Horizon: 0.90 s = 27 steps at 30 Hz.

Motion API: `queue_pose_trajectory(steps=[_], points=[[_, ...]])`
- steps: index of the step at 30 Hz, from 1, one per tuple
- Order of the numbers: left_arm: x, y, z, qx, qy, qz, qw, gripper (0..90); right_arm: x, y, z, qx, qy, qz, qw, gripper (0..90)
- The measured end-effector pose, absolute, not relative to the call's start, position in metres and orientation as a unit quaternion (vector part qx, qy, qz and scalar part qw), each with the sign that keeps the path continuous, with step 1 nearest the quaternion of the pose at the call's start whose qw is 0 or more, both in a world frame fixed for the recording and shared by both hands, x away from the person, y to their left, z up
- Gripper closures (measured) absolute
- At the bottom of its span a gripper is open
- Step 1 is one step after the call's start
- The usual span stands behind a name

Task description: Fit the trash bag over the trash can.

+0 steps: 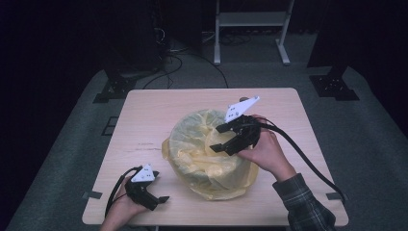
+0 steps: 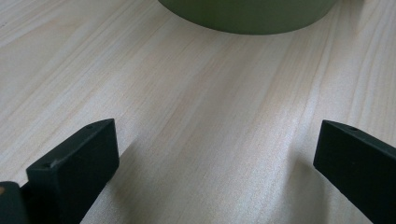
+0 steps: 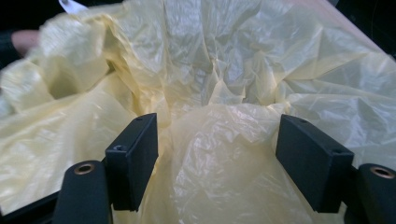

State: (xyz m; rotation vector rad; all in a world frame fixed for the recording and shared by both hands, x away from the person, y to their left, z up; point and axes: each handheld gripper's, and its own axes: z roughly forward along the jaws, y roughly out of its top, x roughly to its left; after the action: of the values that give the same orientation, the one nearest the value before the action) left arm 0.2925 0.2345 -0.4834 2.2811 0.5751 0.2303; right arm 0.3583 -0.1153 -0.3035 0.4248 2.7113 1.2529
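Note:
A round green bin [image 1: 226,182] lined with a crumpled yellow plastic bag [image 1: 199,149] stands in the middle of the pale wooden table [image 1: 144,115]. My right gripper [image 1: 216,138] hovers over the bin's right rim and points left, its jaws open. In the right gripper view the bag's [image 3: 224,70] folds bulge up between the open jaws of that gripper [image 3: 215,149], and the pads do not press on them. My left gripper [image 1: 161,186] lies low near the table's front left edge, open. The left gripper view has this gripper [image 2: 215,154] over bare wood [image 2: 187,93], with the bin's base [image 2: 243,14] ahead.
The bag's yellow edge [image 1: 216,192] spills over the bin's front side onto the table. Grey tape marks [image 1: 91,195] sit at the front corners. Beyond the table are grey carpet, black stand bases [image 1: 113,89] and a white frame [image 1: 250,29].

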Motion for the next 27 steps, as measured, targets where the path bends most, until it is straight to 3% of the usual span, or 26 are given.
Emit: queue_pose_trajectory(steps=[17,27], points=[[0.292,0.233,-0.484,0.896,0.22,0.096,0.374,0.0,0.364,-0.098,-0.324,0.154,0.932,0.327,0.023,27.5],[0.292,0.233,-0.484,0.896,0.221,0.097,0.374,0.0,0.362,-0.108,-0.309,0.163,0.916,0.363,0.044,27.1]])
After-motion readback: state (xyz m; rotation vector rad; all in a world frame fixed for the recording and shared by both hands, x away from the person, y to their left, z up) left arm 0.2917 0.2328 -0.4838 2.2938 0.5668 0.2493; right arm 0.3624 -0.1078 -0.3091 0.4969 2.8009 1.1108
